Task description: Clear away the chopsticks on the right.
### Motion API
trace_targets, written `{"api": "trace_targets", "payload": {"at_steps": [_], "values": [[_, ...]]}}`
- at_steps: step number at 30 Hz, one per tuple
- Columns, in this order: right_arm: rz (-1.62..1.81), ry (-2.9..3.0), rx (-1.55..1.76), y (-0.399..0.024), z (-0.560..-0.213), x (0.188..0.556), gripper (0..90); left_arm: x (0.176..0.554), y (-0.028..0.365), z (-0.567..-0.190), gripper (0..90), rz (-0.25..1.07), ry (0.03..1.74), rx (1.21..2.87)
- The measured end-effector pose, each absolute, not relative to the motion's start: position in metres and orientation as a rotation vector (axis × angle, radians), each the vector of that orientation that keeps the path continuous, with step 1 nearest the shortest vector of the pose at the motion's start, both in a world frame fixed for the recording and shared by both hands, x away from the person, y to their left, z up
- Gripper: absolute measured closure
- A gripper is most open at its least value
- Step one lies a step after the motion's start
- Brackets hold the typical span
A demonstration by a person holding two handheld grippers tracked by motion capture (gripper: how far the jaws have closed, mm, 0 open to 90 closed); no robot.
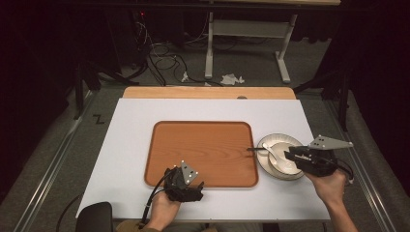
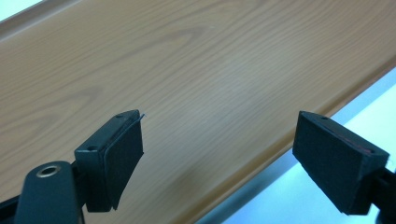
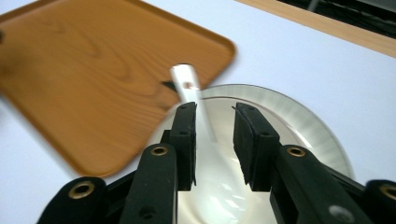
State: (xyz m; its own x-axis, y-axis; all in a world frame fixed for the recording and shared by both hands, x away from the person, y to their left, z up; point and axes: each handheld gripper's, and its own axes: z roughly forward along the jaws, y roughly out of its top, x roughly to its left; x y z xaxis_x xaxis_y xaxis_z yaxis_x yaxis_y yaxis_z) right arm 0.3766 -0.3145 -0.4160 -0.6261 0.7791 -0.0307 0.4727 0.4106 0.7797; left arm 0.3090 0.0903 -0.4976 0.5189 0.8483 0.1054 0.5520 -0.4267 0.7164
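A wooden tray (image 1: 200, 152) lies in the middle of the white table. To its right a white plate (image 1: 295, 144) carries a white bowl (image 1: 285, 166) with a white spoon (image 1: 267, 147) in it. My right gripper (image 1: 288, 155) hovers over the bowl, narrowly open. In the right gripper view the spoon (image 3: 187, 81) has its handle running between the jaws, close beside the left fingertip (image 3: 187, 121), and it points toward the tray (image 3: 93, 70). My left gripper (image 1: 186, 186) is at the tray's front edge. Its jaws (image 2: 219, 154) stand wide open and hold nothing above the tray's rim (image 2: 261, 154).
The white tabletop (image 1: 130, 145) has bare room left of the tray and behind it. A wooden strip (image 1: 208, 93) runs along the far edge. Beyond it are the floor, cables and the legs of a white stand (image 1: 209, 48).
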Motion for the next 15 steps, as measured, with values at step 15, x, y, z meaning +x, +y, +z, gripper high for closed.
{"api": "trace_targets", "payload": {"at_steps": [15], "values": [[0.901,2.267,1.286,-0.361,-0.436,0.433,71.5,0.293,0.111,-0.501,16.5,0.654,1.265,2.097]]}}
